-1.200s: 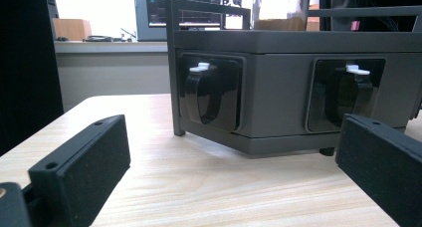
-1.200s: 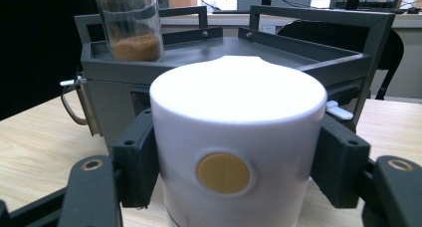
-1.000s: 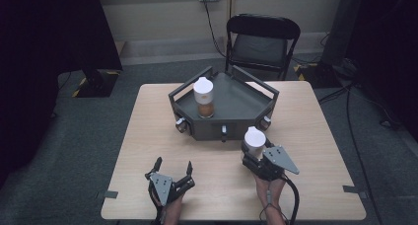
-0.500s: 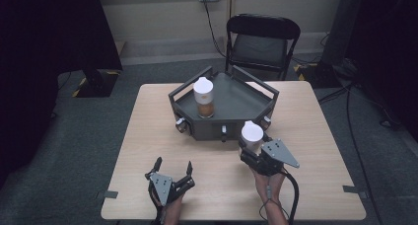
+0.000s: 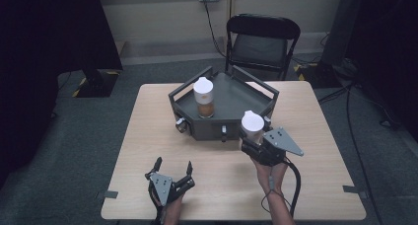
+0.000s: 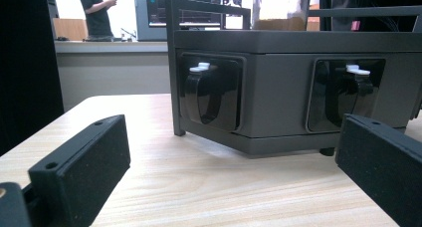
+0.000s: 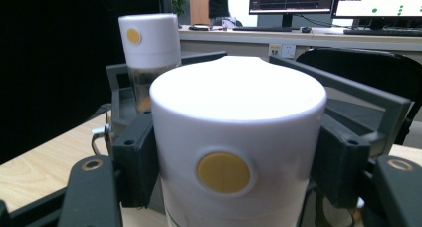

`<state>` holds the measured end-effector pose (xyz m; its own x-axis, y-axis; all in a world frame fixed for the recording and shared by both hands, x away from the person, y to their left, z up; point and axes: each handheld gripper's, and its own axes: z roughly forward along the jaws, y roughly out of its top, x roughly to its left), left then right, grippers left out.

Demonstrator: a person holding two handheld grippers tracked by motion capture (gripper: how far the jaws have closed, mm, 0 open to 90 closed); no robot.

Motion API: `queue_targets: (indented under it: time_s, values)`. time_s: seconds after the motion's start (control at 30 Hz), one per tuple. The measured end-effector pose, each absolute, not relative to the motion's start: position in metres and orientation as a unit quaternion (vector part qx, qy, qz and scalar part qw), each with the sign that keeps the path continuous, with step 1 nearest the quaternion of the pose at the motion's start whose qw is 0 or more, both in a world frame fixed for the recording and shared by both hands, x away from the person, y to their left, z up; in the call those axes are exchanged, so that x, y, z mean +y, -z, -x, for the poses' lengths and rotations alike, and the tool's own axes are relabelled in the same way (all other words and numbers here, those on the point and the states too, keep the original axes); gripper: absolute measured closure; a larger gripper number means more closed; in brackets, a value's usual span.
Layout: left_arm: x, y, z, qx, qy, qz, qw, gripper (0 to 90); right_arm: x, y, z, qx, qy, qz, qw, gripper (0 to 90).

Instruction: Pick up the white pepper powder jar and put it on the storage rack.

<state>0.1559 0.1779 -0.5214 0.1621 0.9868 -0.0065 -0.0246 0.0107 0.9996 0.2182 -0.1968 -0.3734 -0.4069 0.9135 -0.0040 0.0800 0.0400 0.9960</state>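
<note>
- My right gripper (image 5: 252, 136) is raised off the counter (image 5: 315, 185), jaws clamped on the white-capped jar (image 5: 252, 126), tray (image 5: 256, 94) just ahead.
- My left gripper (image 5: 172, 169) rests low, jaws wide apart, holding nothing.

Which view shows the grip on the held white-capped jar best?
Right gripper view: the jar sits clamped between both black jaws, cap and yellow dot close up. The high view shows it small, upright in the right gripper near the grey tray.

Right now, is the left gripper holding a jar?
No, the left gripper rests open on the table with nothing between its jaws.
</note>
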Motion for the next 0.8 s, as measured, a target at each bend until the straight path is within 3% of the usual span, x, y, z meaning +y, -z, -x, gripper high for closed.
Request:
queue_targets:
  time_s: [0.8]
  values:
    - [0.178,0.521,-0.156,0.454,-0.461,-0.530,0.548,0.1,-0.195,0.338,-0.257,0.621,-0.561,-0.404,0.368,30.1]
